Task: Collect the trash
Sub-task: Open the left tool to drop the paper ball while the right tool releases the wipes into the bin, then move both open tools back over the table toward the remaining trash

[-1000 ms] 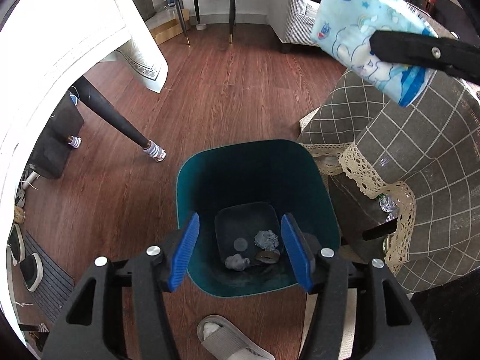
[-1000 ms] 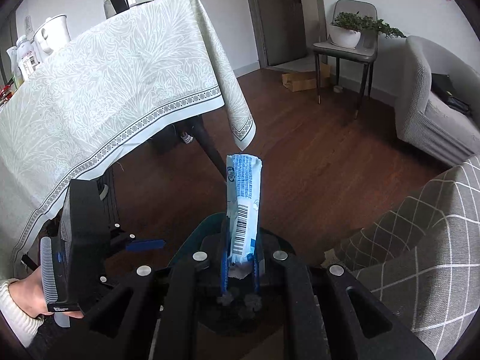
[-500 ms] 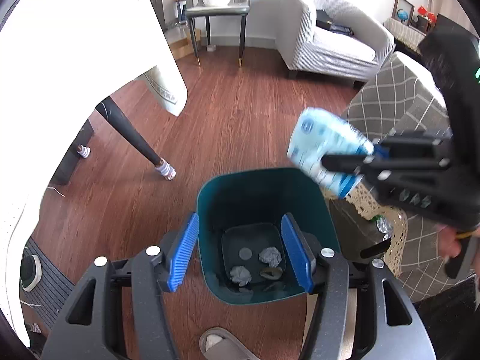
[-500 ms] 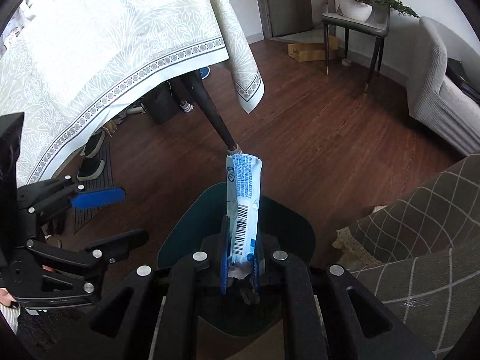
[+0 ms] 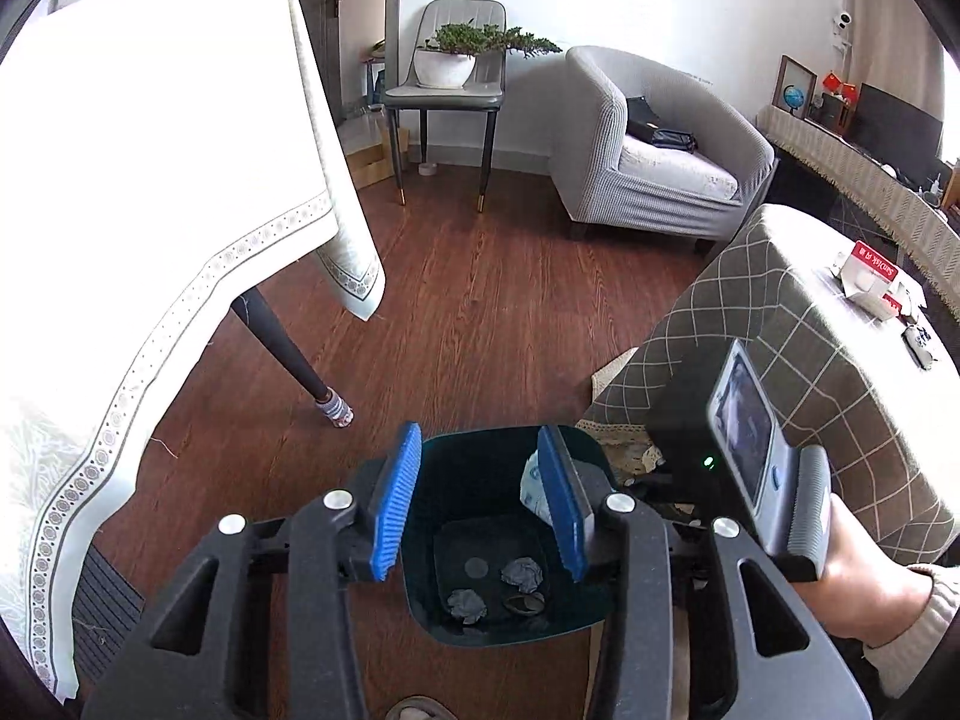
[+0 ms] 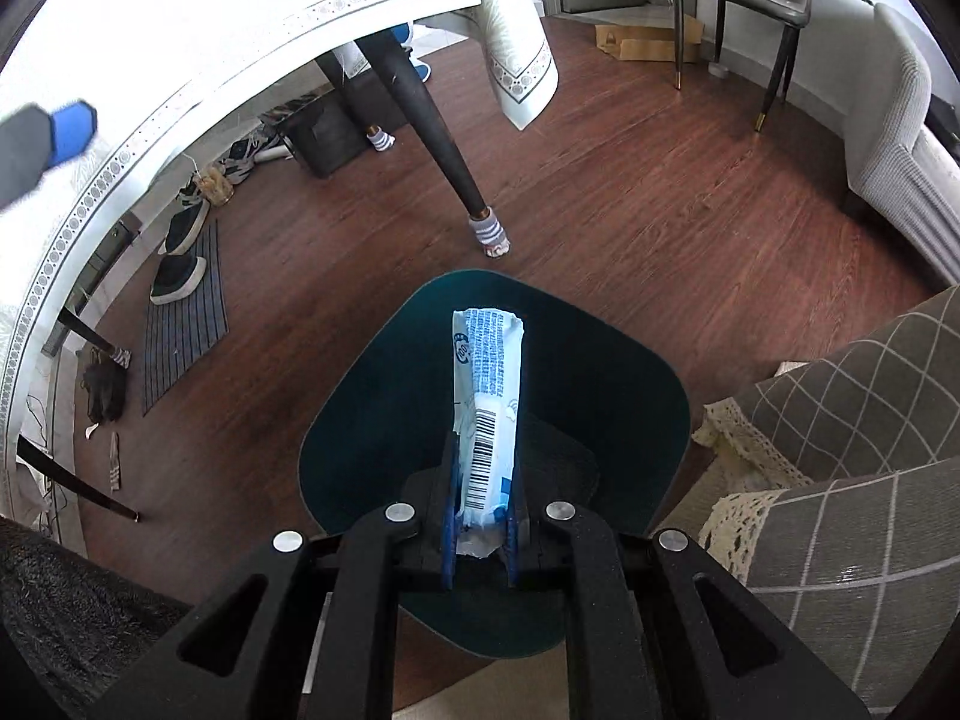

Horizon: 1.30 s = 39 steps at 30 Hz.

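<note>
A dark teal trash bin (image 6: 630, 384) stands on the wood floor beside a checked-cloth table. My right gripper (image 6: 478, 531) is shut on a blue-and-white tissue packet (image 6: 489, 402) and holds it upright right over the bin's mouth. In the left wrist view the bin (image 5: 474, 468) holds crumpled grey paper balls (image 5: 521, 573), and the packet (image 5: 533, 480) peeks out behind my right finger. My left gripper (image 5: 480, 510) is open and empty above the bin's near rim.
A table with a white patterned cloth (image 5: 150, 180) hangs on the left, with a dark leg (image 5: 288, 354) near the bin. The checked-cloth table (image 5: 810, 348) is on the right. A grey armchair (image 5: 654, 156) and a chair with a plant (image 5: 450, 78) stand behind.
The right gripper has lowered the packet from high above to just over the bin's mouth. The left gripper has tilted up and pulled back, still open.
</note>
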{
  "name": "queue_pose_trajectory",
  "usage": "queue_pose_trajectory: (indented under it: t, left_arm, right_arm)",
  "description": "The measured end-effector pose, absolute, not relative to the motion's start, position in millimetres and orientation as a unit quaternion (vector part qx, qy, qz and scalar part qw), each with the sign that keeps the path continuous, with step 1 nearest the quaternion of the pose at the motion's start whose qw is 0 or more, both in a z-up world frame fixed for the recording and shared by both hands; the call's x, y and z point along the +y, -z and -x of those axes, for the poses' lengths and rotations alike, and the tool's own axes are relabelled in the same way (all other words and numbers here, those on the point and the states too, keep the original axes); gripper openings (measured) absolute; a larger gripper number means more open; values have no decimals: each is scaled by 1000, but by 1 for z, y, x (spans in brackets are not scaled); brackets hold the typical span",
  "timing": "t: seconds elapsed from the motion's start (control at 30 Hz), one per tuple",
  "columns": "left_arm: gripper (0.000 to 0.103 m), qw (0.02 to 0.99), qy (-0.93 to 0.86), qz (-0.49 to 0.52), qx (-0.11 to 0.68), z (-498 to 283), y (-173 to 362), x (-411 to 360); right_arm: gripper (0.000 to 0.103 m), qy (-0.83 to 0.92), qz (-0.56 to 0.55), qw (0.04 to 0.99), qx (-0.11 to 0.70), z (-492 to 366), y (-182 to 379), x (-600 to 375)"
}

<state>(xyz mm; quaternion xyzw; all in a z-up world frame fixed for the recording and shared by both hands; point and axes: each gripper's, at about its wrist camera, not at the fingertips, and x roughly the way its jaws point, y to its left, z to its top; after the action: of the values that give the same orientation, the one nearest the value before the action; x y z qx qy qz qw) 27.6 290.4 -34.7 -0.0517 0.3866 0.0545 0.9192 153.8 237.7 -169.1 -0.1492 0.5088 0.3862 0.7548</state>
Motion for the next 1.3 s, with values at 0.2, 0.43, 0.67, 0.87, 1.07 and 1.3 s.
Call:
queue_pose_trajectory:
  t: [0.2,0.43,0.67,0.87,1.07,1.3]
  left_arm:
    - [33,931,-54,61,355,-23,8,287]
    - [32,943,-50,74,320,-18,-20,282]
    - [32,950,-48,78,300,-17,-36,275]
    - [32,955,-51,75,281,-16,-51,269]
    - [32,957,-49,81,273,-19,-61,261]
    - [32,960,-39,79,266,-24,-69,244]
  right_arm:
    - [15,-379,181,734,534,-147,187,240]
    - [38,-369,191,733,539,-141,195,232]
    - [53,-378,192,739,523,-136,185,222]
    - [57,-394,172,748,505,-135,165,211]
    - [57,-416,164,765,464,-125,127,199]
    - [57,-426,155,786,421,-117,85,177]
